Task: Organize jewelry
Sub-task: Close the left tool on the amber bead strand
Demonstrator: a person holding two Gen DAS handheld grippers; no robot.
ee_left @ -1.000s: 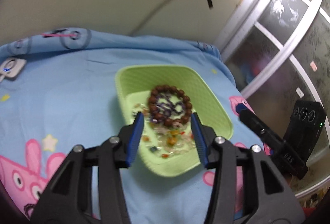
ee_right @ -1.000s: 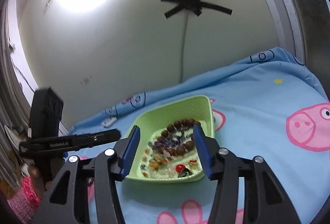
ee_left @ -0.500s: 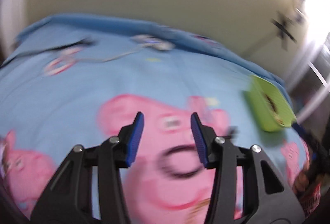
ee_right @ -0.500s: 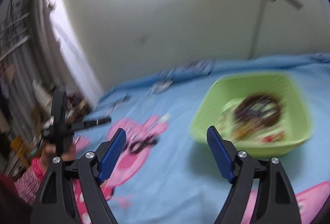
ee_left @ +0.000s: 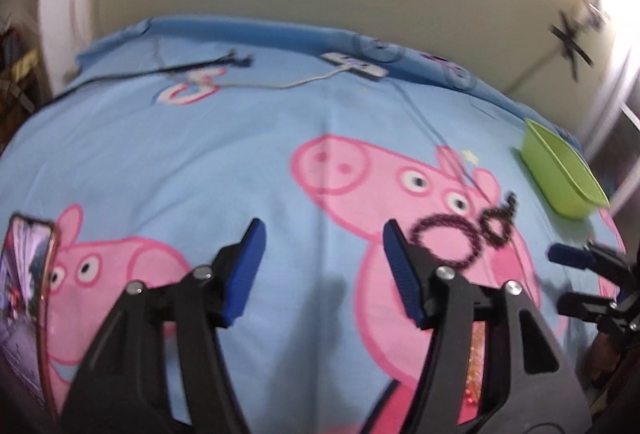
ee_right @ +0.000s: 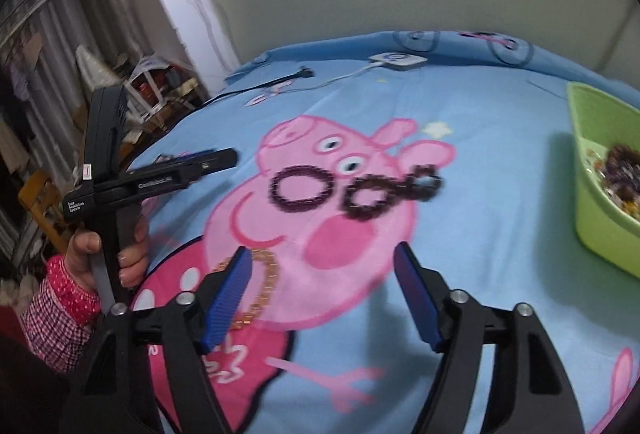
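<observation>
A dark bead strand (ee_right: 304,190) lies in loops on the blue cartoon bedsheet, with a second dark loop (ee_right: 368,200) beside it. It also shows beyond the right finger in the left wrist view, dark bead strand (ee_left: 448,242). An amber bead strand (ee_right: 264,286) lies near my right gripper's left finger. The green basket (ee_right: 600,218) at the far right holds mixed beads (ee_right: 620,170). My left gripper (ee_left: 324,234) is opening over bare sheet, nothing between its jaws. My right gripper (ee_right: 324,256) is closing, with only sheet between its jaws.
A phone (ee_left: 28,274) lies at the bed's left edge. A white charger block (ee_left: 354,64) with its cable and a black cable (ee_left: 200,64) lie near the far wall. A person's hand (ee_right: 128,254) holds the left gripper's handle. Cluttered shelves stand left of the bed.
Both grippers have swung left, away from the green basket, which now sits at the right edge. The dark bead loops on the sheet have come into view. The left jaws stand wider.
</observation>
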